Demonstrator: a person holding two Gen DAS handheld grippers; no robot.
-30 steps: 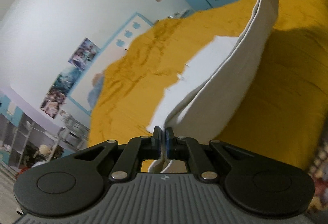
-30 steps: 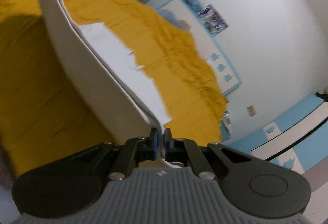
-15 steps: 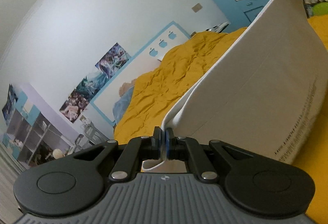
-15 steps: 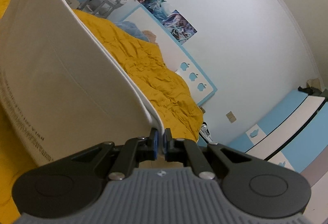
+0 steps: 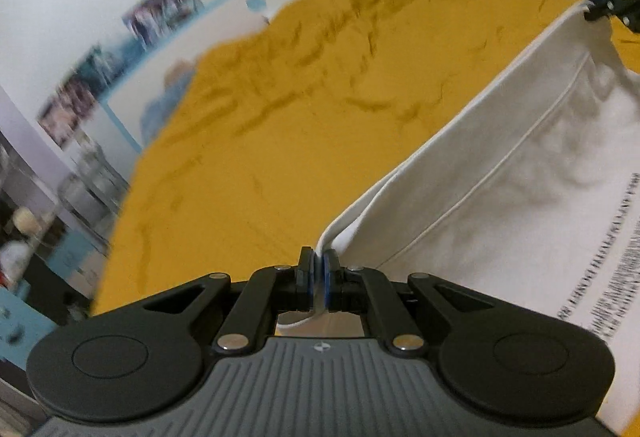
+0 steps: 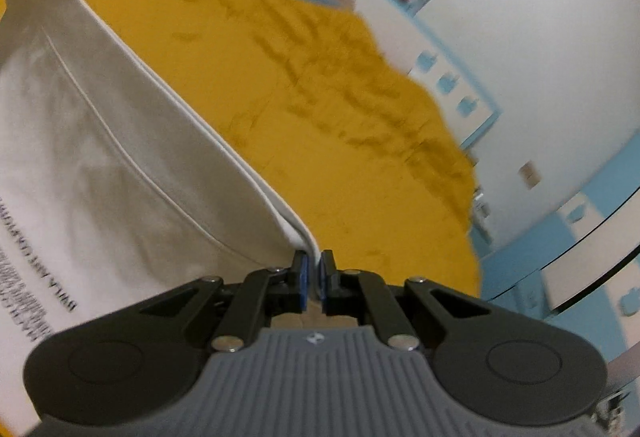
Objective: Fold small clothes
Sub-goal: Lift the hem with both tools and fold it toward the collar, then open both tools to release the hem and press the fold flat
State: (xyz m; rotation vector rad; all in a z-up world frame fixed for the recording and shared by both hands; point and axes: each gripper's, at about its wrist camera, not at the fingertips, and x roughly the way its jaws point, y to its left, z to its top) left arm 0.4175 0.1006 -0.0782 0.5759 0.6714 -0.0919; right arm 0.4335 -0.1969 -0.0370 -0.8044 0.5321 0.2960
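With both grippers clamped on the white garment [image 5: 500, 173], I have it stretched between them above the yellow bedspread [image 5: 280, 109]. My left gripper [image 5: 319, 277] pinches one corner of the top edge, and my right gripper [image 6: 311, 279] pinches the other corner, jaws closed on fabric on both sides. Each gripper shows far off in the other's view, so the edge is taut. Printed text runs along the hanging part lower down; I can't tell which garment end that is. Frames are motion-blurred. To do this well I'd keep both hands level and equally spaced so the edge stays straight, lower the cloth flat onto open bedspread without bunching, and only let go once the corners rest on the bed.
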